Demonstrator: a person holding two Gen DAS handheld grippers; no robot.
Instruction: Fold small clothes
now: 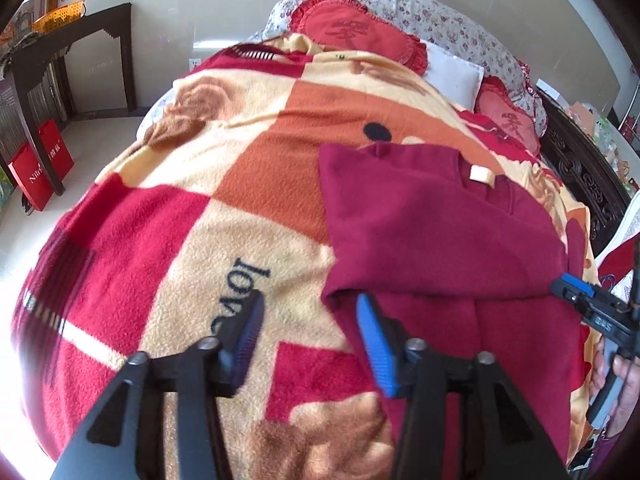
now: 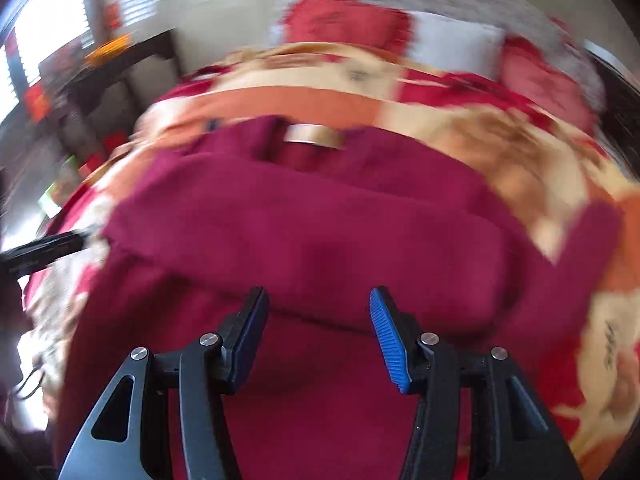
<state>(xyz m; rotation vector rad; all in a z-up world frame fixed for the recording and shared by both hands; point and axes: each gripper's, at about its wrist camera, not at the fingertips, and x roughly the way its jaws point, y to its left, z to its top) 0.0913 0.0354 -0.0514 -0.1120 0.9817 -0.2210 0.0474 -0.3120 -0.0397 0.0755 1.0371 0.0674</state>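
A maroon shirt (image 1: 432,232) lies on the checked fleece blanket (image 1: 200,240), folded over itself, with a cream neck label (image 1: 480,176) at its far end. My left gripper (image 1: 311,300) is open over the shirt's near left corner. Its right pad (image 1: 374,344) sits at the folded edge, and only blanket and shirt edge show between the pads. In the blurred right wrist view, my right gripper (image 2: 319,293) hangs open above the shirt (image 2: 320,208), its label (image 2: 314,134) beyond. Nothing is held. The right gripper (image 1: 580,296) also shows at the shirt's right edge, in a hand.
Red heart cushions (image 1: 360,32) and a white pillow (image 1: 452,76) lie at the head of the bed. A carved dark bed frame (image 1: 580,168) runs along the right. On the left stand a dark table (image 1: 72,48) with an orange basket (image 1: 60,16) and red bags (image 1: 40,168).
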